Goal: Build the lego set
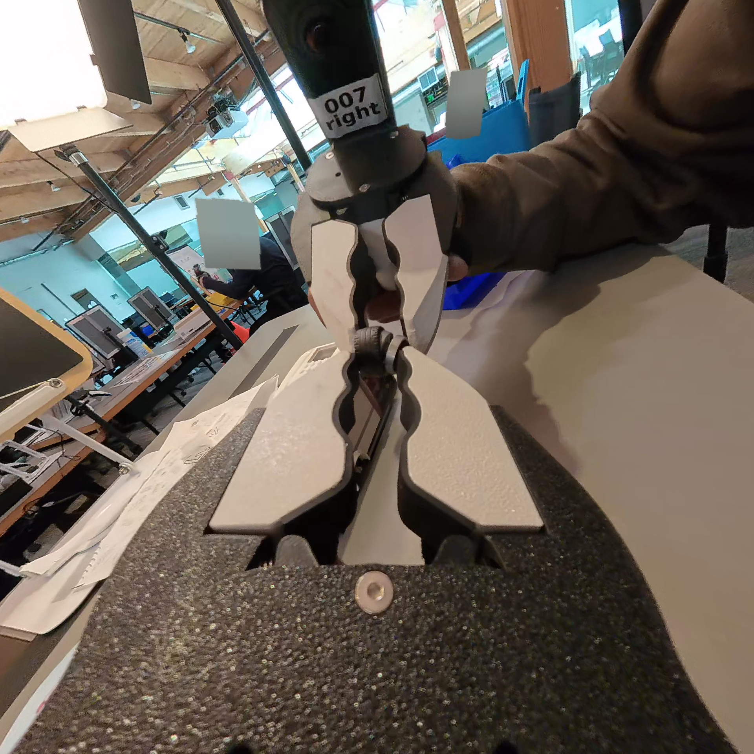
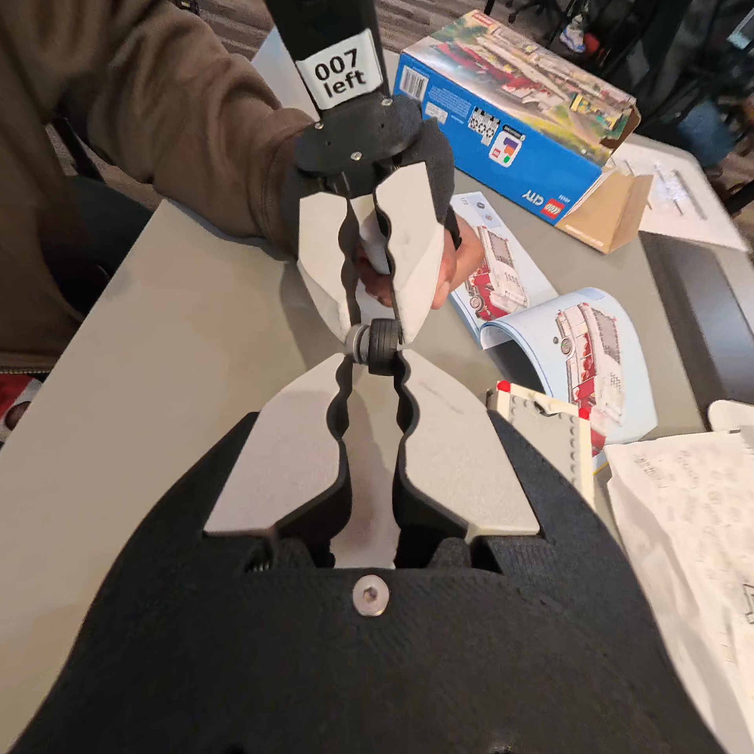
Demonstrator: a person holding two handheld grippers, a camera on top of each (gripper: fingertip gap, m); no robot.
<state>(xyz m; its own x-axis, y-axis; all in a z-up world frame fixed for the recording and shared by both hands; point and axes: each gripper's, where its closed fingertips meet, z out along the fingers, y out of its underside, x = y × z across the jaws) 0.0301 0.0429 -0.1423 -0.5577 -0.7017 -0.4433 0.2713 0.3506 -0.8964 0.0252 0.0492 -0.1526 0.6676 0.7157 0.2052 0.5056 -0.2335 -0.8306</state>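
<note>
Both grippers meet tip to tip above the grey table (image 2: 171,326). Left gripper (image 1: 373,359) is clenched on a small wheel: black tyre (image 1: 369,340) and grey hub (image 1: 393,353). Right gripper (image 2: 373,359) pinches the same wheel (image 2: 381,340) from the opposite side. Nearby lie an open booklet (image 2: 571,338), a blue box (image 2: 510,134) and a white brick model (image 2: 542,428).

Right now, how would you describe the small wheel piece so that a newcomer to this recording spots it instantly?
Start at the grey table, where the two grippers point at each other. Where their tips meet sits a small toy wheel: a black ribbed tyre joined to a grey hub, touched by both the left gripper and the right gripper. It is the only round, dark piece there.
</note>
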